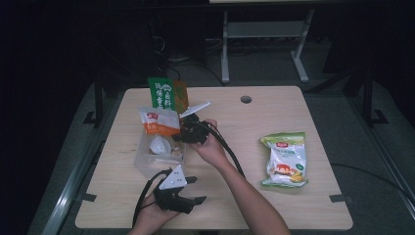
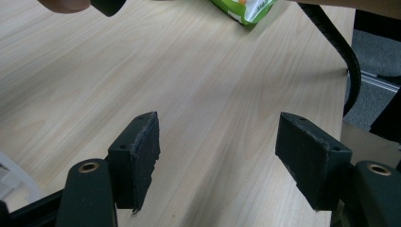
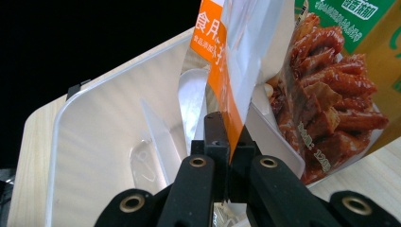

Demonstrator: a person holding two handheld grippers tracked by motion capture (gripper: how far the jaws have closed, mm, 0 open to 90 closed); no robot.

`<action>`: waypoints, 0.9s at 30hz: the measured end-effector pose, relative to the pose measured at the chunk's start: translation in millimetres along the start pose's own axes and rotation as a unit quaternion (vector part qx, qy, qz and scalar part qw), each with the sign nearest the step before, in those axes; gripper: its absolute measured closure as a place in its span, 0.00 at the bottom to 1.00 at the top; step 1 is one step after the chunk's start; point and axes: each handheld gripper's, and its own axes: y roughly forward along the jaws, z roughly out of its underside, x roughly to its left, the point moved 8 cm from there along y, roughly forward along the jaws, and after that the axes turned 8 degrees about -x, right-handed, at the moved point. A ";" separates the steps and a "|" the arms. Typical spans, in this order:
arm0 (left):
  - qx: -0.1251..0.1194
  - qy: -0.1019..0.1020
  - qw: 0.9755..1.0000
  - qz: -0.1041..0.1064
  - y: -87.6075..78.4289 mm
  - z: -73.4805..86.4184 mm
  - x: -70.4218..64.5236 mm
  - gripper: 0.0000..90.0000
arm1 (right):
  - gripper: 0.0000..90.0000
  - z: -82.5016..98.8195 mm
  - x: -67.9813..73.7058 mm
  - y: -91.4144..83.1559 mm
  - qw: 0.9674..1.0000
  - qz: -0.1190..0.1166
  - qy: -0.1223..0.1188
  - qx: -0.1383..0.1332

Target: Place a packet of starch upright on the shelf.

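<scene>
**Orange packet going into the clear bin**

From the high view, the right gripper (image 1: 183, 128) has the orange-and-white snack packet (image 1: 159, 121) pinched by its edge and holds it over the clear plastic bin (image 1: 147, 164), which sits toward the table's left edge with a white item (image 1: 159, 145) already inside. A green packet (image 1: 162, 93) stands behind the bin near the far edge, and a green-and-white snack bag (image 1: 285, 159) lies well apart toward the right edge. The left gripper (image 1: 188, 191) rests near the front edge, just beside the bin.

In the left gripper view its jaws stand wide over bare table (image 2: 213, 85), nothing between them.

In the right gripper view the jaws are clamped tight on the packet's (image 3: 227, 71) thin seam, bin wall (image 3: 94, 127) below, a red-printed packet (image 3: 331, 94) leaning at the right.

To my eye the packet should be lowered until its bottom edge is well inside the rim before the jaws part, kept off the red-printed packet. The idle left gripper could steady the light bin if it shifts.
</scene>
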 end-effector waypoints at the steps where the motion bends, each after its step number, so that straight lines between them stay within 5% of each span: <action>1: 0.000 0.000 1.000 0.000 0.2 0.1 -0.1 0.34 | 0.99 -0.3 0.2 -0.1 1.000 0.001 -0.001 0.000; 10: 0.002 -0.001 1.000 -0.003 -0.4 -0.3 1.7 0.34 | 0.93 -5.5 -0.3 -12.3 1.000 -0.004 -0.006 -0.008; 27: -0.004 -0.001 1.000 -0.014 -0.2 -3.2 7.9 0.34 | 0.84 5.7 -16.4 -82.0 1.000 0.010 -0.005 -0.011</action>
